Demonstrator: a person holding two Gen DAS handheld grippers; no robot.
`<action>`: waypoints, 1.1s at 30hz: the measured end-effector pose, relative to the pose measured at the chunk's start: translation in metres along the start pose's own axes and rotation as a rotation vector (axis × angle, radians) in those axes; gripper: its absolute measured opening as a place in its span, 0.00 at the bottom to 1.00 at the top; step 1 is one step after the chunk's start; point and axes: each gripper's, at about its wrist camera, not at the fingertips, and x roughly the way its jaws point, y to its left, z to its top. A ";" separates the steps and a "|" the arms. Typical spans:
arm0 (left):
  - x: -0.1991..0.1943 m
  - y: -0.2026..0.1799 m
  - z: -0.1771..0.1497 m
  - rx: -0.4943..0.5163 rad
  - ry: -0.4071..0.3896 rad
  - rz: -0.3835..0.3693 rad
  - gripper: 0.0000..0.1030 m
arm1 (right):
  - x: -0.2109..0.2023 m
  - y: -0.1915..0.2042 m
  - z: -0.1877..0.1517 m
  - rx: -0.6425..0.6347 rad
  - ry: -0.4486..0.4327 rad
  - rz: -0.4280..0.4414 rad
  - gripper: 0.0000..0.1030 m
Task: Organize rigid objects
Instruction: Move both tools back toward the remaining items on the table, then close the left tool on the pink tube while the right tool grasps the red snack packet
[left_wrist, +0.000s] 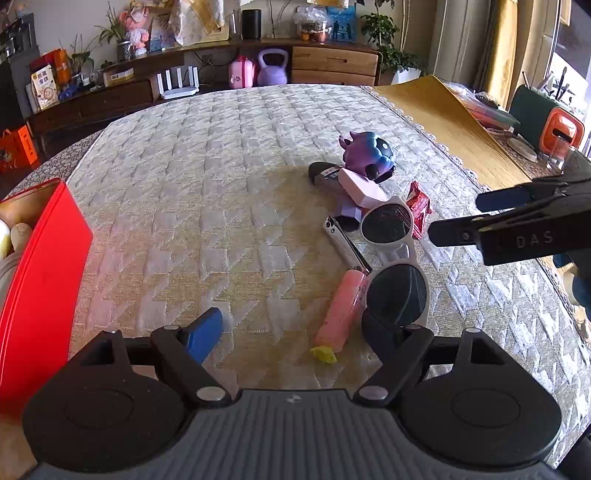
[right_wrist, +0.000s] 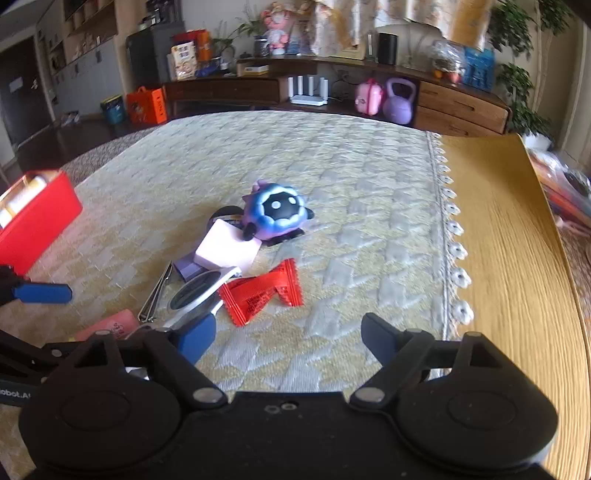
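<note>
A pile of small objects lies on the quilted table cover: white sunglasses (left_wrist: 397, 258), a pink tube (left_wrist: 341, 310) with a yellow cap, a metal nail clipper (left_wrist: 347, 245), a pink box (left_wrist: 364, 188), a red wrapper (left_wrist: 419, 208) and a purple round toy (left_wrist: 369, 153). My left gripper (left_wrist: 291, 332) is open and empty, low over the cover just before the tube and sunglasses. My right gripper (right_wrist: 288, 341) is open and empty, near the red wrapper (right_wrist: 264, 291) and the sunglasses (right_wrist: 197, 291). The toy (right_wrist: 275, 214) stands behind the pink box (right_wrist: 227, 247).
A red box (left_wrist: 40, 280) with items inside stands at the left edge; it also shows in the right wrist view (right_wrist: 35, 218). A yellow wooden board (right_wrist: 506, 258) lies to the right of the lace-edged cover. A sideboard (left_wrist: 221, 74) with clutter stands behind the table.
</note>
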 end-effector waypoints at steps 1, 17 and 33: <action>0.000 0.000 0.000 0.004 -0.002 -0.001 0.80 | 0.002 0.000 0.001 -0.002 0.001 0.004 0.81; -0.002 -0.009 0.002 0.031 -0.018 -0.026 0.36 | 0.021 -0.001 0.009 -0.100 -0.003 0.070 0.60; -0.003 -0.001 0.005 -0.009 0.000 -0.010 0.15 | 0.006 0.002 0.001 -0.077 -0.044 0.046 0.36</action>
